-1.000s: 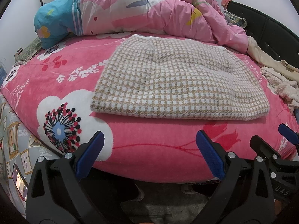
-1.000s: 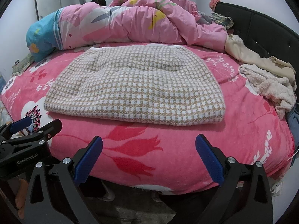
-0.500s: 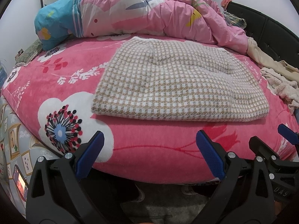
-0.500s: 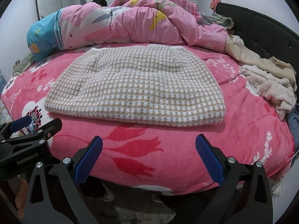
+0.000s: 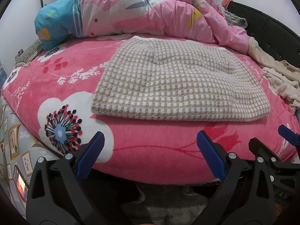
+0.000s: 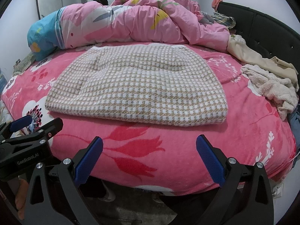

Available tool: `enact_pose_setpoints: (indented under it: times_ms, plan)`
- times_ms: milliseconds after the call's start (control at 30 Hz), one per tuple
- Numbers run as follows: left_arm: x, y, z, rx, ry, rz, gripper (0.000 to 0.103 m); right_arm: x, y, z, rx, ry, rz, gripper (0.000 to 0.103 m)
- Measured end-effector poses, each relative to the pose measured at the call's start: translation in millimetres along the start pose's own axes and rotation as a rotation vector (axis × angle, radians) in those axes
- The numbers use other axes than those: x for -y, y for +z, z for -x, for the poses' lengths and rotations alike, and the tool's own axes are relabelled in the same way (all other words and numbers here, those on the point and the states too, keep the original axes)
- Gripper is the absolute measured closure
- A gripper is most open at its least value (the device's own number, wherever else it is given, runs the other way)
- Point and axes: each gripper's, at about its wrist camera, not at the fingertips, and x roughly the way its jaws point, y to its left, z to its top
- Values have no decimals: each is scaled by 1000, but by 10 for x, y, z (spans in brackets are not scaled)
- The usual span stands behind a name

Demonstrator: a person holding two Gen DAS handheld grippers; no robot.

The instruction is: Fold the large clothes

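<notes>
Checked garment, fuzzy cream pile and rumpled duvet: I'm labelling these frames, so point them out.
checked garment (image 6: 138,91), right wrist view, middle of its top face
fuzzy cream pile (image 6: 271,88), right wrist view, its centre
rumpled duvet (image 5: 150,16), left wrist view, pink middle

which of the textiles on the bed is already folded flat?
The checked beige-and-white garment at mid-bed: a neat flat rectangle. The pink duvet behind it and the cream clothes at right are crumpled heaps.

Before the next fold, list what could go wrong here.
1. The checked garment lies near the bed's front edge; a tug toward the open left claw and right claw may slide it off.
2. Folding rightward may land it on the loose cream clothes.
</notes>
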Motion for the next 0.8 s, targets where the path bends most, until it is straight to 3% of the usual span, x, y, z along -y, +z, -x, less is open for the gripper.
enact_pose_setpoints:
  times_ms: [800]
  plan:
    - [-2,-2,0,2,0,-1,8,-3,-11,-10,-3,10,12,6]
